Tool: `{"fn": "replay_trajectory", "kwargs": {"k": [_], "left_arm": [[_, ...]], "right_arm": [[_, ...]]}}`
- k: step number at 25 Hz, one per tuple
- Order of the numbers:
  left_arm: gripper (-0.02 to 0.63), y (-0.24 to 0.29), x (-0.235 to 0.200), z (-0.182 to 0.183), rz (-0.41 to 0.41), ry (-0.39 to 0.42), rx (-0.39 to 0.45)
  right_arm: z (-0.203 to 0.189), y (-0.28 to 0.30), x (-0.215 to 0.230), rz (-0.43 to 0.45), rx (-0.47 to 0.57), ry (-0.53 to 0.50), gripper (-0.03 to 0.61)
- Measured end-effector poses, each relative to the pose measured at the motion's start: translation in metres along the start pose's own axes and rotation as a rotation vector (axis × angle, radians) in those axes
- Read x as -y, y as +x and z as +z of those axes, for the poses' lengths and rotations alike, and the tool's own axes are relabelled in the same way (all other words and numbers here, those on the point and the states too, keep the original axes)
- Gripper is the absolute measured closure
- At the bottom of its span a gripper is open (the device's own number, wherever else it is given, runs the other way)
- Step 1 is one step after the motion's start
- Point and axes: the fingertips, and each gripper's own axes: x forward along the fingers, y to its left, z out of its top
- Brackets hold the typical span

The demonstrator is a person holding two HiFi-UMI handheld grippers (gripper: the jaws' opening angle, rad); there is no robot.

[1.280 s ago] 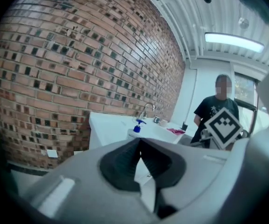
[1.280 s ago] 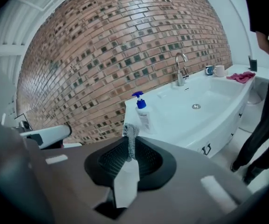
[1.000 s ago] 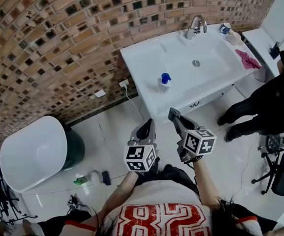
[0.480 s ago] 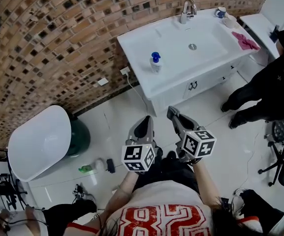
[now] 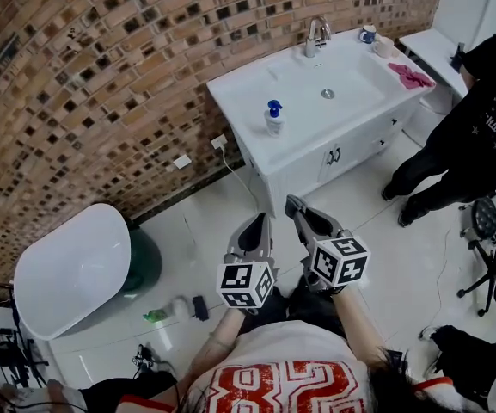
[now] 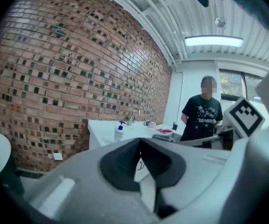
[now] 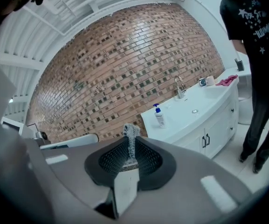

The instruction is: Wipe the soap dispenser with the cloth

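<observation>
The left tongs (image 5: 262, 219) are pressed together with nothing between them. Well beyond them, the white soap dispenser with a blue pump (image 5: 274, 118) stands upright on the white sink desk (image 5: 239, 93), left of the basin. The right tongs (image 5: 293, 204) are clamped on a grey frayed strip (image 7: 131, 133). A crumpled pink cloth (image 5: 411, 77) lies at the desk's right end.
</observation>
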Motion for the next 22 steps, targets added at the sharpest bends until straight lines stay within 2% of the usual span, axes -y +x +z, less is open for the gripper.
{"fn": "replay_trajectory", "kwargs": {"k": [10,16,22], "left_arm": [[0.611,-0.034,-0.016,0.001,-0.021,-0.02,0.025],[0.611,-0.024,-0.016,0.008,-0.01,-0.022,0.036],[0.611,-0.013,0.003,0.011,-0.009,-0.027,0.04]], "right_arm": [[0.0,-0.009,-0.033,-0.06,0.068,-0.044,0.532],[-0.002,-0.008,-0.031,-0.048,0.058,-0.049,0.532],[0.005,-0.012,-0.016,-0.046,0.037,-0.066,0.532]]}}
